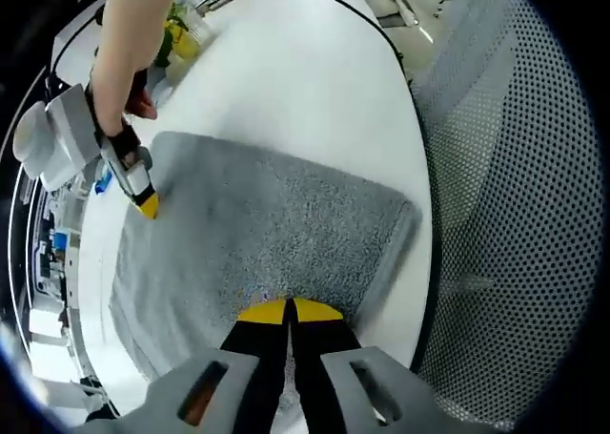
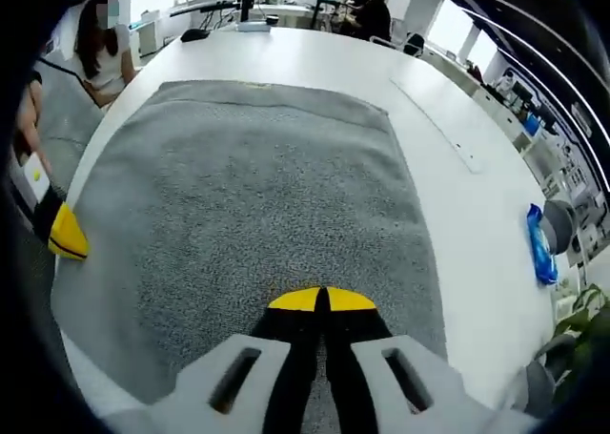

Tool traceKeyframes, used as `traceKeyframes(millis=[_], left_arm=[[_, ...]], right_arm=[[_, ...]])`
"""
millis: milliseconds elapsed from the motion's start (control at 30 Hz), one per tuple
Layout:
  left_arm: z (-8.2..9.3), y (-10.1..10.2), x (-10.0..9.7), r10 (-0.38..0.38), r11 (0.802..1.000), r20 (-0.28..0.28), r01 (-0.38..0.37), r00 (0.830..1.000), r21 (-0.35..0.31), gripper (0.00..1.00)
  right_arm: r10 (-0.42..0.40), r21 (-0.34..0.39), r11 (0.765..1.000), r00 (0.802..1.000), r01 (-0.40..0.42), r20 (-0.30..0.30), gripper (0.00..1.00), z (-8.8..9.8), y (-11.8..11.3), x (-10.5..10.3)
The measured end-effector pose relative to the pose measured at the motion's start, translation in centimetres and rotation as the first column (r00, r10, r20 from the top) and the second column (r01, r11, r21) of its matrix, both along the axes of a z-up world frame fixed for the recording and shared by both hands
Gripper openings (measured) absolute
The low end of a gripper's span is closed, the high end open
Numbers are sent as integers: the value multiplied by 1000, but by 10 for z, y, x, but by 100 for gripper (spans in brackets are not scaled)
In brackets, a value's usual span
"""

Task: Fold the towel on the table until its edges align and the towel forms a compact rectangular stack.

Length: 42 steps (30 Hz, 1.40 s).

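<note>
White tabletop [image 2: 286,52] spreads under both cameras, in what looks like an open office with desks and monitors at the far end of the right gripper view. Beside the table edge in the left gripper view stands a chair with a dotted grey mesh back [image 1: 515,215].

Lying flat on the table is a grey terry towel [image 2: 276,186], a broad rectangle (already more than one layer thick, judging by the doubled edge seen in the left gripper view). Its far edge runs straight across the table in the right gripper view, and its long sides are roughly parallel.

At the bottom of the left gripper view, the left gripper [image 1: 289,310] rests on the towel's near edge with its yellow-tipped black jaws pressed together; whether any cloth is caught between them cannot be told. It also shows at the left side of the right gripper view, at the towel's left border.

At the bottom of the right gripper view, the right gripper [image 2: 321,299] sits on the towel's near edge, its yellow tips likewise closed against each other, and a pinch of cloth cannot be confirmed. In the left gripper view it touches the towel's far corner, held by a person's hand [image 1: 119,95].

A blue object [image 2: 539,245] lies on the table well to the right of the towel.
</note>
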<state>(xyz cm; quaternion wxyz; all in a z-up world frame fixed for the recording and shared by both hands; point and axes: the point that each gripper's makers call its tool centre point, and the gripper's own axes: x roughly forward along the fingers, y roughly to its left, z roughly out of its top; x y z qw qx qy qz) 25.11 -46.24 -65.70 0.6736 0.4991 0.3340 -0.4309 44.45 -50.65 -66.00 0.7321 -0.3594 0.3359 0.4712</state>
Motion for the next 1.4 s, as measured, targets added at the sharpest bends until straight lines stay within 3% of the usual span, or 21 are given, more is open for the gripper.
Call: traceKeyframes(millis=[67, 233, 367, 467, 700, 1000, 1400], left_arm=[[0, 2, 0, 23, 1000, -9, -23, 1000, -11, 0], [0, 10, 3, 51, 999, -7, -51, 999, 6, 0], [-1, 18, 7, 73, 997, 3, -73, 997, 17, 0], [-1, 26, 10, 101, 994, 9, -101, 995, 28, 0], [0, 35, 13, 139, 990, 5, -139, 990, 29, 0], [0, 51, 14, 114, 992, -6, -114, 993, 46, 0], [-1, 72, 23, 110, 994, -24, -109, 994, 24, 0]], right_arm=[[16, -25, 1000, 1000, -16, 12, 0, 0, -3, -3], [127, -173, 979, 988, -110, 90, 0, -1, -12, -7], [115, -192, 977, 988, -94, 105, 0, -2, -15, -9], [58, -157, 987, 995, -44, 85, 0, -1, -19, -10], [56, -167, 985, 996, -44, 63, 0, -2, -26, -16], [35, -202, 979, 998, -43, -43, 0, -3, -32, -27], [24, -223, 974, 997, -40, -73, 0, -4, -30, -38]])
